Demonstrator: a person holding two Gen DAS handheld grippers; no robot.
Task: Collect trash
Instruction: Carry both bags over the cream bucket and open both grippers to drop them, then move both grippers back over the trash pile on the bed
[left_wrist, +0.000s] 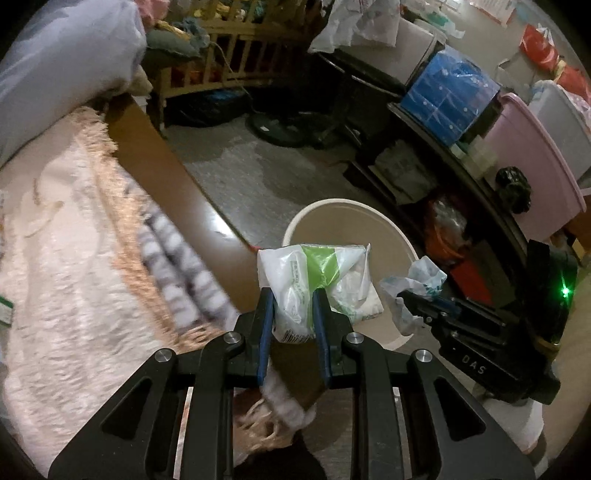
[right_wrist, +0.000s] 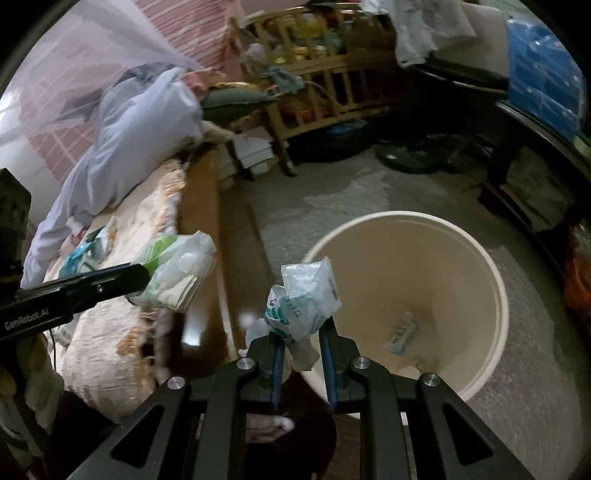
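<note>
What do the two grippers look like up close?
Both the left gripper and the right gripper are matte black linkage frames with silver round pivot pins and blue pads lining their fingers. Seen from the side, one body bears white lettering, the other a green light.

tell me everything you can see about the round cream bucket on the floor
The bucket is a round, cream-coloured tub, plastic by the look of it, with a thick rolled rim and smooth walls narrowing to the bottom. It stands upright and open on the grey floor beside the brown bed edge. Inside it is nearly bare: one small wrapper lies on the bottom. Nothing else visibly touches it; whether the bed edge meets its wall cannot be told.
</note>
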